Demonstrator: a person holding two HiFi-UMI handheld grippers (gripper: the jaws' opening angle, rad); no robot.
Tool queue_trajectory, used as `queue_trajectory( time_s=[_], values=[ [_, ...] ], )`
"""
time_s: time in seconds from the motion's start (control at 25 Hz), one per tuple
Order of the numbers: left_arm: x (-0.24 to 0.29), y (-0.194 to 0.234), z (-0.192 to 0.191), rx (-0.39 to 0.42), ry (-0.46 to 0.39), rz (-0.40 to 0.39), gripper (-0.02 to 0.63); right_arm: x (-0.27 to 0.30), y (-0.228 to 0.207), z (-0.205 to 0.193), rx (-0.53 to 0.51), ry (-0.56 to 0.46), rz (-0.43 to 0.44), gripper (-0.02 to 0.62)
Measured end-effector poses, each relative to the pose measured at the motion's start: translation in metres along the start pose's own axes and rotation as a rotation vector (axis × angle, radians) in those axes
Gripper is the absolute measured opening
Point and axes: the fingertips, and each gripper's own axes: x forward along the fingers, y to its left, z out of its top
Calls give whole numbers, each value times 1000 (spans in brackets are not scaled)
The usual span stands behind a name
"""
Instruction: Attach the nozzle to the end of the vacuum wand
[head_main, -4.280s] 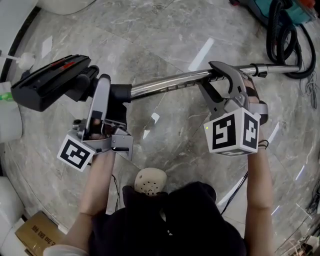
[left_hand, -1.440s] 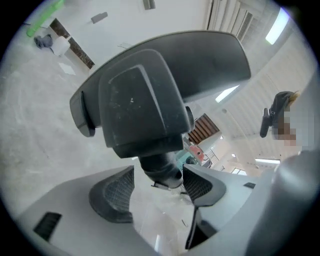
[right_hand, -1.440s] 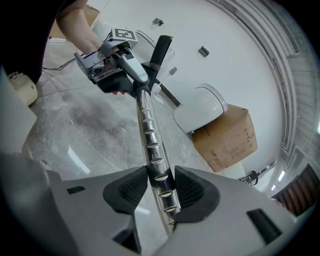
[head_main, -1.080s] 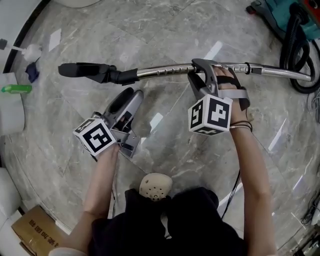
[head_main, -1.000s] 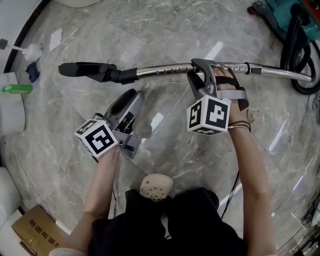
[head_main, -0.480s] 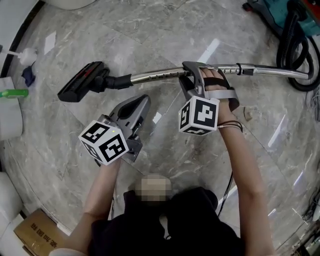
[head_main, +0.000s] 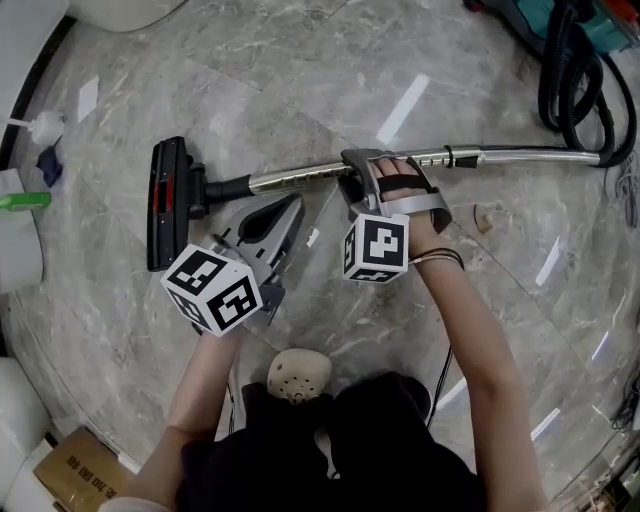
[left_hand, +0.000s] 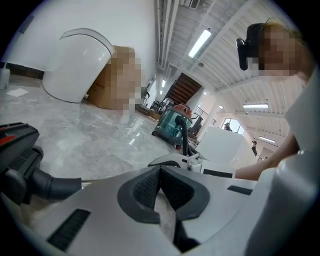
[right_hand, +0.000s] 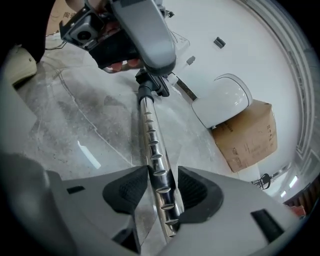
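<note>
The black floor nozzle (head_main: 168, 200) lies on the marble floor, joined by its black neck (head_main: 225, 188) to the chrome wand (head_main: 300, 177), which runs right toward the hose. My right gripper (head_main: 352, 183) is shut on the wand; in the right gripper view the ridged tube (right_hand: 156, 160) sits gripped between both pads. My left gripper (head_main: 290, 208) hovers just below the wand, beside the neck, shut with nothing in it. In the left gripper view its pads (left_hand: 145, 192) meet, and the nozzle (left_hand: 15, 145) shows at the left edge.
A teal vacuum body with its coiled black hose (head_main: 575, 60) stands at the top right. A green spray bottle (head_main: 20, 200) lies at the left edge, a cardboard box (head_main: 75, 475) at the bottom left. My shoe (head_main: 298, 372) is on the floor below the grippers.
The left gripper, once around the wand's end, came off it and its jaws have shut. The wand sank and rolled, so the nozzle now lies crosswise.
</note>
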Motion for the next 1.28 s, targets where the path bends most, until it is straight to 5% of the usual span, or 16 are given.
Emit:
queue_trajectory(
  time_s=[0.16,0.28,0.4,0.56,0.72,1.0,1.28],
  values=[
    [8,-4,0,3,-1,-8,9,-15,10,-6,37,-39,41,224],
    [13,-12,5,5,-22,-21,9,-45,9,-14,159,-76,57,250],
    [11,-35,37,23,-52,-26,9,-95,-15,-24,456,-115,56,249],
    [-10,-89,100,41,-12,-36,9,-183,-64,-26,1013,-176,60,242],
    [-38,-149,177,117,-8,-38,9,-271,-139,-11,1332,-255,-114,54],
    [-80,-266,323,139,-25,-52,9,-405,-274,40,1523,-329,-245,15],
    [-116,-362,435,192,-48,-103,9,-516,-383,82,1527,-392,-300,15]
  ],
)
